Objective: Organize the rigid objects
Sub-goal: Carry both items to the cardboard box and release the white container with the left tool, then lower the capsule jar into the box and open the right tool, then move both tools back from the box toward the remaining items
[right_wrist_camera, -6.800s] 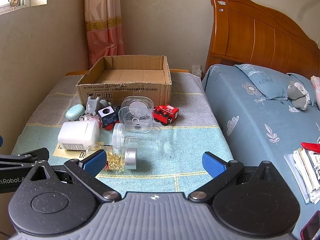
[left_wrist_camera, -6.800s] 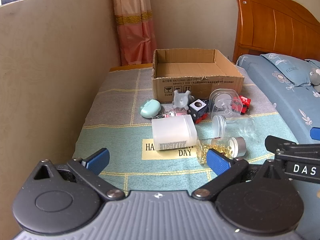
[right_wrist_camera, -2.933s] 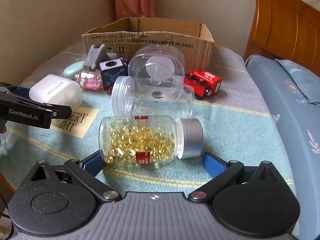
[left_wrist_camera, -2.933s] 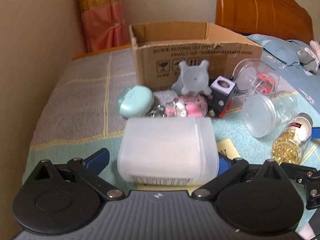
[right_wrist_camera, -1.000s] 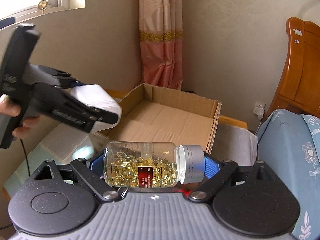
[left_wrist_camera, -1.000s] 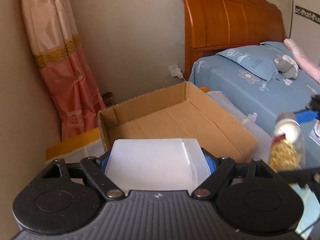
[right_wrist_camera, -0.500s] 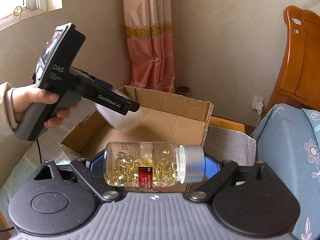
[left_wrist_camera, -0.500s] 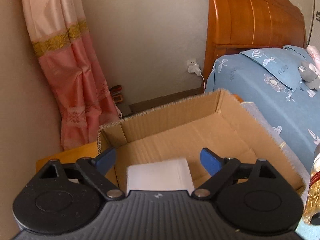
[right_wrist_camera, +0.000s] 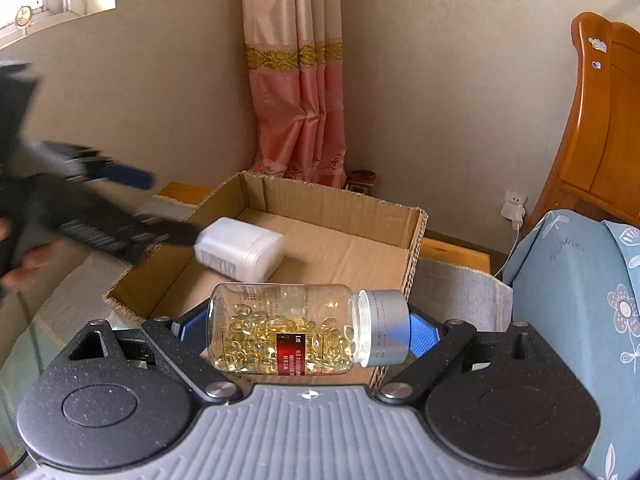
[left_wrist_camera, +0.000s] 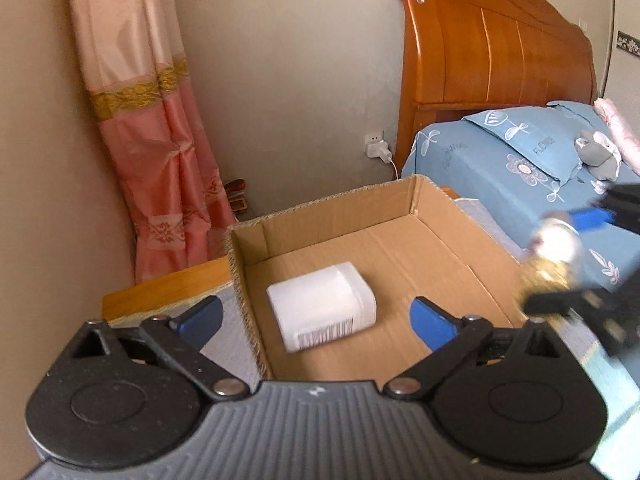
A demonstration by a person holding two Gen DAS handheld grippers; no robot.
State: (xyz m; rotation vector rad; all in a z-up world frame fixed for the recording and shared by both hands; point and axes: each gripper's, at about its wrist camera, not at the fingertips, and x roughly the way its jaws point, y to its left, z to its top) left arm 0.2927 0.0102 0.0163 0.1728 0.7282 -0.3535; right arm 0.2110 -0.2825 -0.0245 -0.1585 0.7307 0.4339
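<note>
In the left wrist view, the pill bottle [left_wrist_camera: 554, 254] and the right gripper [left_wrist_camera: 592, 256] are smeared by motion at the right edge, label unreadable. In the right wrist view, the left gripper [right_wrist_camera: 132, 204] is blurred and cut off at the left edge, hiding 1 corner of the white container [right_wrist_camera: 240, 249].

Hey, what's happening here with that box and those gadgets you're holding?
A person is tidying loose items into an open brown cardboard box, using a hand-held gripper in each hand. A white rectangular plastic container lies on its side on the box floor, and the left hand-held gripper is open above it. The right hand-held gripper is clamped on a clear plastic bottle of yellow capsules with a silver cap, held sideways at the box's near edge, not yet dropped in.
</note>
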